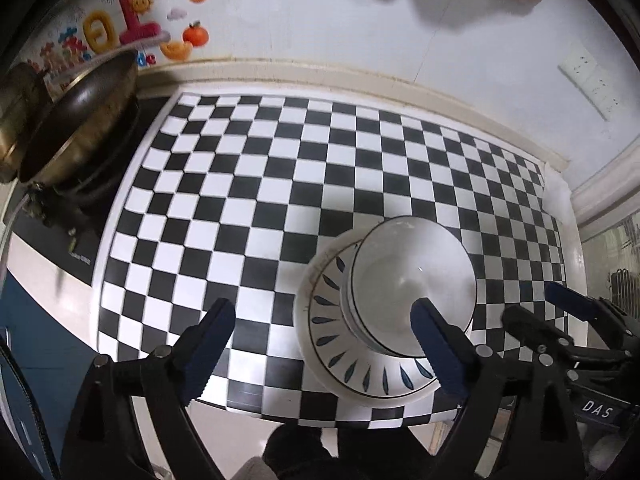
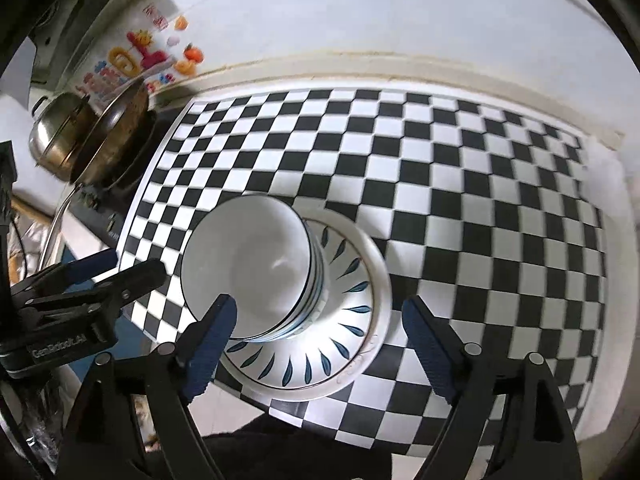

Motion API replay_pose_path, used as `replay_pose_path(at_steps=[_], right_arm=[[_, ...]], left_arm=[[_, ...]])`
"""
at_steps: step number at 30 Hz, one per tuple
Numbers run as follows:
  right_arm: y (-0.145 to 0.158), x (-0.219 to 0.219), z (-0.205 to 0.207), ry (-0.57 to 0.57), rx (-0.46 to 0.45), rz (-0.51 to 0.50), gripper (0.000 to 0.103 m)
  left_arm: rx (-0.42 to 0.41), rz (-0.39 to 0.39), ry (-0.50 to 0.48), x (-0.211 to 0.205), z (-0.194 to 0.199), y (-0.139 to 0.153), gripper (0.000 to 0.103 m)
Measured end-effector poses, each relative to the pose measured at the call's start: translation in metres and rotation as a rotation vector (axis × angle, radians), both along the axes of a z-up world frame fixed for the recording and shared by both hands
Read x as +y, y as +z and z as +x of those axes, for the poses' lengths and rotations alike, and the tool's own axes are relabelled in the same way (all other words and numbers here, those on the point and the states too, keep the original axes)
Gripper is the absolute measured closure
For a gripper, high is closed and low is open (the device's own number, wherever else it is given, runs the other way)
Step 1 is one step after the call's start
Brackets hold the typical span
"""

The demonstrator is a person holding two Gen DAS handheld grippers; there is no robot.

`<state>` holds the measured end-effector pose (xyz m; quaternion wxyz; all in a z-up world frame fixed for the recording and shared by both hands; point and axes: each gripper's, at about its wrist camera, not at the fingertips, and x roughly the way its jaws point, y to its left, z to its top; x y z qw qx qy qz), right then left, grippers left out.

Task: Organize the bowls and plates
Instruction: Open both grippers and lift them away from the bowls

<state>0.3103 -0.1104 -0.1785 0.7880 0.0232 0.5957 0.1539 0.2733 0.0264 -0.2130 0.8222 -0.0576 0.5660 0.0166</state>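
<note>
A stack of white bowls sits on a white plate with blue leaf marks near the front edge of the checkered counter. The bowls and the plate also show in the right wrist view. My left gripper is open and empty, above and left of the stack. My right gripper is open and empty, hovering over the plate's front. Each gripper shows in the other's view: the right gripper and the left gripper, both with fingers apart.
A dark wok and a steel pot stand on the stove at the far left. The wall with coloured stickers runs behind the counter. A wall socket is at the right. The counter's front edge is close below.
</note>
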Motion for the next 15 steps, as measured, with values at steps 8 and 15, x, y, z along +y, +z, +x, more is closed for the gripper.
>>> replay_pose_path(at_steps=[8,15], right_arm=[[0.053,0.003,-0.047,-0.141,-0.123,-0.052,0.012],[0.128,0.001,-0.115,-0.195,-0.257,-0.088,0.011]], left_arm=[[-0.116,0.044,-0.083,0.000,-0.036,0.051,0.013],[-0.226,0.047,-0.104,0.001,-0.094,0.112,0.013]])
